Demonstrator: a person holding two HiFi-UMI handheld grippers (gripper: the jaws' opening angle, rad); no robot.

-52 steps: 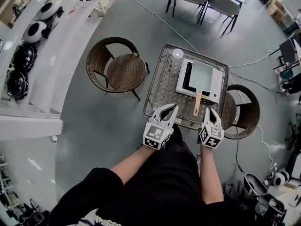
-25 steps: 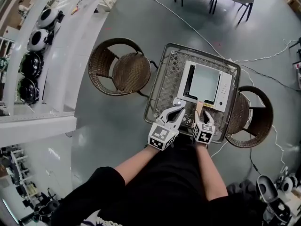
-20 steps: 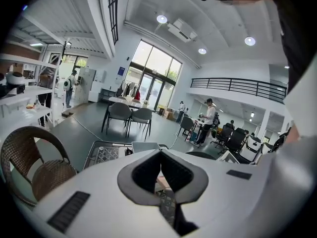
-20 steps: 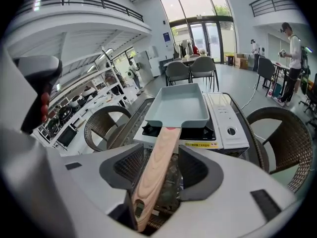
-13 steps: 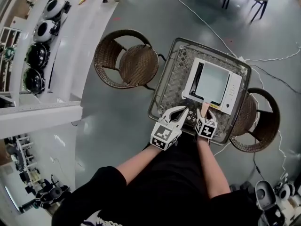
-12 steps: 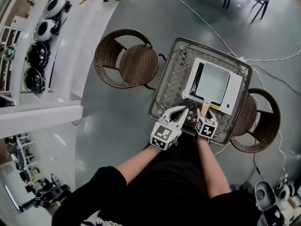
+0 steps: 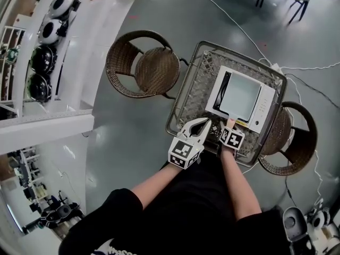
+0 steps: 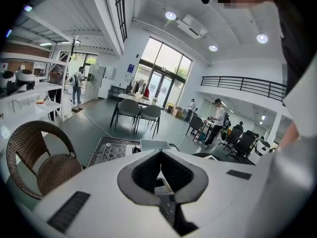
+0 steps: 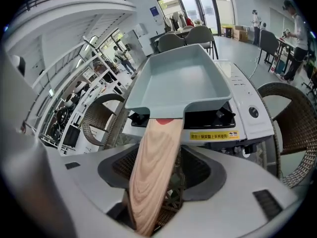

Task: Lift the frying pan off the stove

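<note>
Below me stands the bench [image 7: 192, 89], its top a woven lattice inside a metal rim, with a wicker chair [image 7: 143, 70] off its left side and a second wicker chair [image 7: 295, 137] tucked against its right. On the bench sits a white portable gas stove [image 7: 264, 108], and the square, pale grey-blue frying pan [image 7: 240, 96] rests on the stove's burner with its wooden handle [image 7: 231, 122] reaching back toward me over the stove's front edge. My right claw [image 9: 162, 168] is tipped steeply down at that handle; its jaws have just been opening and now stand wide, one to each side of the wood. The handle runs between them, nearer the left pad, with a clear gap on the other side, so nothing is gripped. My left claw [image 7: 203, 122] hangs over the near part of the bench, just to the left of the right one. Its tips are drawn together around an empty diamond-shaped gap, and it holds nothing.
</note>
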